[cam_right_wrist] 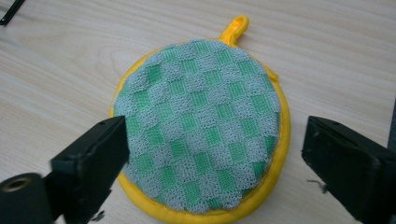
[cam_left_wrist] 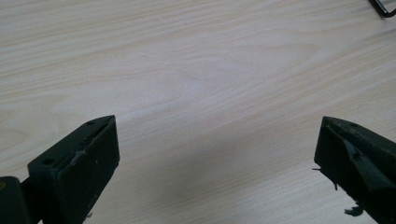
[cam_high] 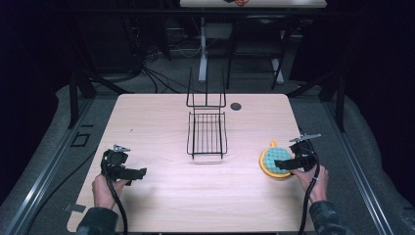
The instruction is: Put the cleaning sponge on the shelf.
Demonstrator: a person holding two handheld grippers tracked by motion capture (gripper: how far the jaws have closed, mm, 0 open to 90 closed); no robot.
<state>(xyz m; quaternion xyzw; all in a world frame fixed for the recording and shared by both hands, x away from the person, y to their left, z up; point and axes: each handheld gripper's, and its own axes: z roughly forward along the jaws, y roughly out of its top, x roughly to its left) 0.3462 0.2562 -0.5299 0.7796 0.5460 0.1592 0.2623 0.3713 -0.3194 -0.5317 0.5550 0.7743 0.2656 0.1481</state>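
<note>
A round pot holder (cam_high: 272, 161) with a green checked face, a yellow rim and a yellow loop lies flat on the table at the right. My right gripper (cam_high: 282, 164) hovers right over it, open, its jaws set wide to either side of the pad (cam_right_wrist: 201, 130) with nothing clamped. A black wire rack (cam_high: 207, 133) stands at the table's middle. My left gripper (cam_high: 138, 172) sits at the left front, open above bare wood (cam_left_wrist: 201, 93), holding nothing.
The light wooden table (cam_high: 156, 117) has a small dark round hole (cam_high: 236, 106) near its far edge. A corner of the wire rack (cam_left_wrist: 383, 8) peeks in at the top right of the left gripper view. Dark stands and cables lie beyond the table.
</note>
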